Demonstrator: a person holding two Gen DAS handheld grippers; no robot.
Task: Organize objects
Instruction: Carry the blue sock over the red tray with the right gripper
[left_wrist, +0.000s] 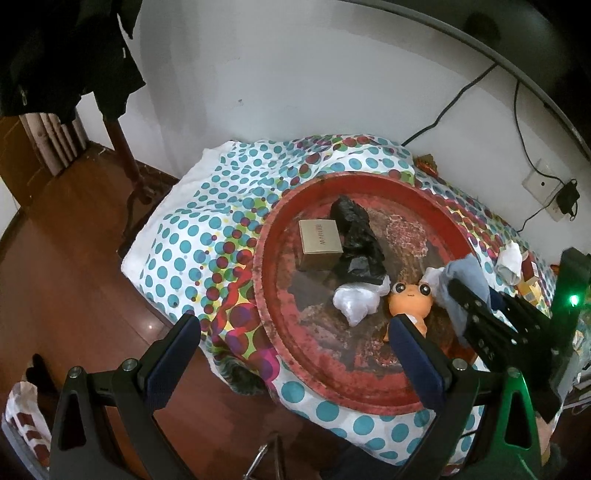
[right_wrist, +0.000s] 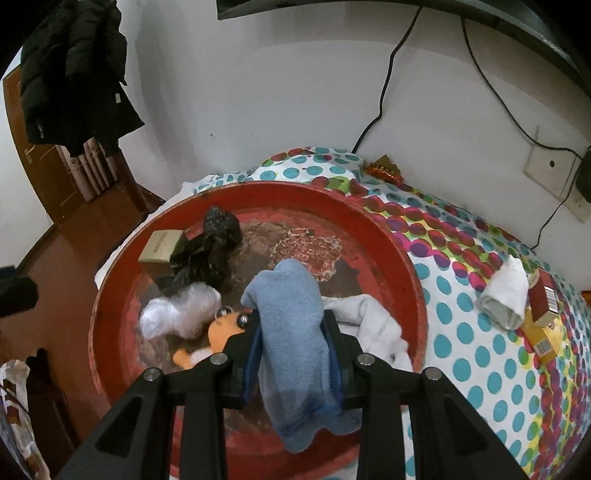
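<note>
Currently a blue sock (right_wrist: 291, 325) is clamped between the closed jaws of the right gripper (right_wrist: 293, 354), and it is held above the round red tray (right_wrist: 406, 266). The sock is draped over the fingers, its toe pointing away from the camera and its open end hanging down in front. The left gripper (left_wrist: 295, 354) is held wide open with nothing between its jaws, over the near rim of the tray where the tray meets the dotted bedcover (left_wrist: 177, 236).

Several things are laid inside the tray. A small tan box (left_wrist: 320, 242) is set toward the far left, and a crumpled black bag (left_wrist: 356, 240) is pressed against its right side. A clear plastic bag (left_wrist: 356, 299) is bunched nearer the middle, just beside an orange toy (left_wrist: 410, 299) with large round eyes. A white cloth (right_wrist: 373, 325) is spread on the tray floor to the right of the held sock.

Outside the tray, on the bedcover to the right, a rolled white sock (right_wrist: 506, 295) is seen next to a red carton (right_wrist: 546, 299). Farther back, near the wall, a small red and gold wrapper (right_wrist: 384, 170) is left. A dark coat (right_wrist: 74, 74) is hung at the upper left.
</note>
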